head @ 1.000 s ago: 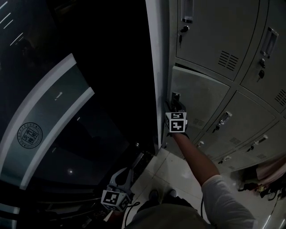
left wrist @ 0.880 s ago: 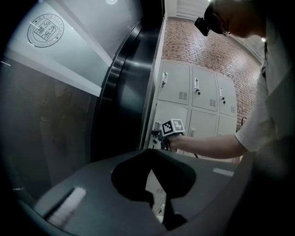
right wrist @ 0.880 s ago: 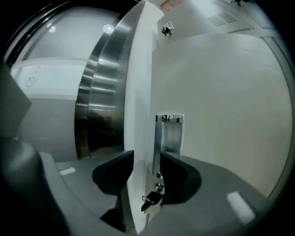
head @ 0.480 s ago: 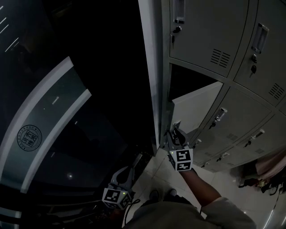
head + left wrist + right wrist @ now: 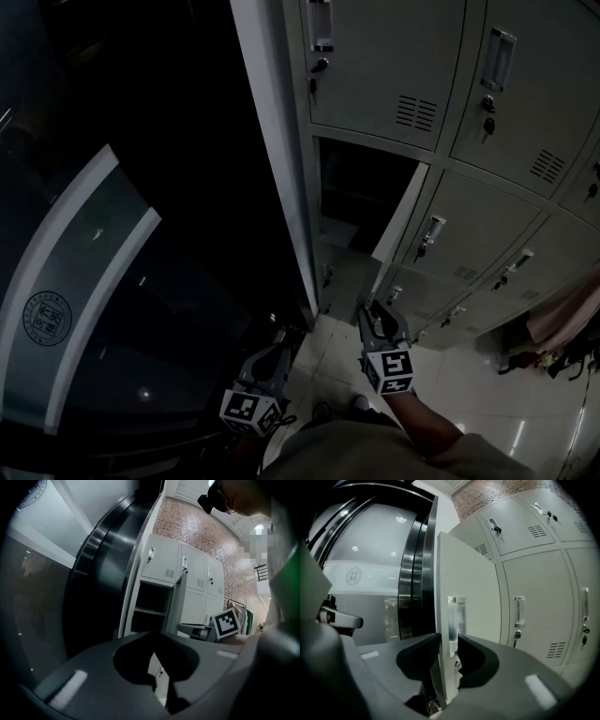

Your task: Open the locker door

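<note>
As the right gripper (image 5: 383, 317) closes, its jaws pinch the edge of the locker door (image 5: 468, 602)

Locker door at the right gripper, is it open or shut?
Open: the locker door stands swung out, baring its compartment; the right gripper is closing its jaws around the edge.

Round emblem (image 5: 44, 317); hanging clothes (image 5: 562, 328) far right.

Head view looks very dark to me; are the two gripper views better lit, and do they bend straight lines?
Head view: underexposed, the left half almost black, the lockers dull grey. Left gripper view: brighter, dark at the corners, the lockers lean. Right gripper view: brightest, the locker door sharp, the locker edges beyond it curved.
</note>
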`<state>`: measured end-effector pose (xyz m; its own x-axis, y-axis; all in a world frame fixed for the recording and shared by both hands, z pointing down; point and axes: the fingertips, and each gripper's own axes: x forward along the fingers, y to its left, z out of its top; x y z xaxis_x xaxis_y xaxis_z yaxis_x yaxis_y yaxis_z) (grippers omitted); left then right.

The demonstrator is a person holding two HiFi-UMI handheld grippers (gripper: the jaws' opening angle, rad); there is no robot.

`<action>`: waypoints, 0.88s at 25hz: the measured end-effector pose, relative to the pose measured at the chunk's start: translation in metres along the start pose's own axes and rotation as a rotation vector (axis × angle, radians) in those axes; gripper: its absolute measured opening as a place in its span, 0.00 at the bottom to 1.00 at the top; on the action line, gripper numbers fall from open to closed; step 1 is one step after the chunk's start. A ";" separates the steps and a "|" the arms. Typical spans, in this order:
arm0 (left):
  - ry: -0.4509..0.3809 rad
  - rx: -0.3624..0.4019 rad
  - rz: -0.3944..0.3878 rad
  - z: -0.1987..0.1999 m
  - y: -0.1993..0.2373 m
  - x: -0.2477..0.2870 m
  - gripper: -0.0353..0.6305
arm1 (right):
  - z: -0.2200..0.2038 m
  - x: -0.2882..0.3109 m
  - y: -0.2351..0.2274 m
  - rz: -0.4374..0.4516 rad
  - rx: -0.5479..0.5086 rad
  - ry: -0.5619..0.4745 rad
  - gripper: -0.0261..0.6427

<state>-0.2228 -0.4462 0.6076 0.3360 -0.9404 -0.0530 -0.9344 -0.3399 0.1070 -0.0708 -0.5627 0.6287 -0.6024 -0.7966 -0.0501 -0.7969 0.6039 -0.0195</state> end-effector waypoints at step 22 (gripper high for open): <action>-0.018 0.079 -0.121 0.030 -0.045 0.039 0.10 | 0.009 -0.077 -0.065 -0.200 0.050 -0.028 0.10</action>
<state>-0.1709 -0.4674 0.5713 0.4453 -0.8920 -0.0784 -0.8938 -0.4480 0.0205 0.0274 -0.5402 0.6250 -0.4307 -0.8999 -0.0676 -0.8966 0.4353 -0.0816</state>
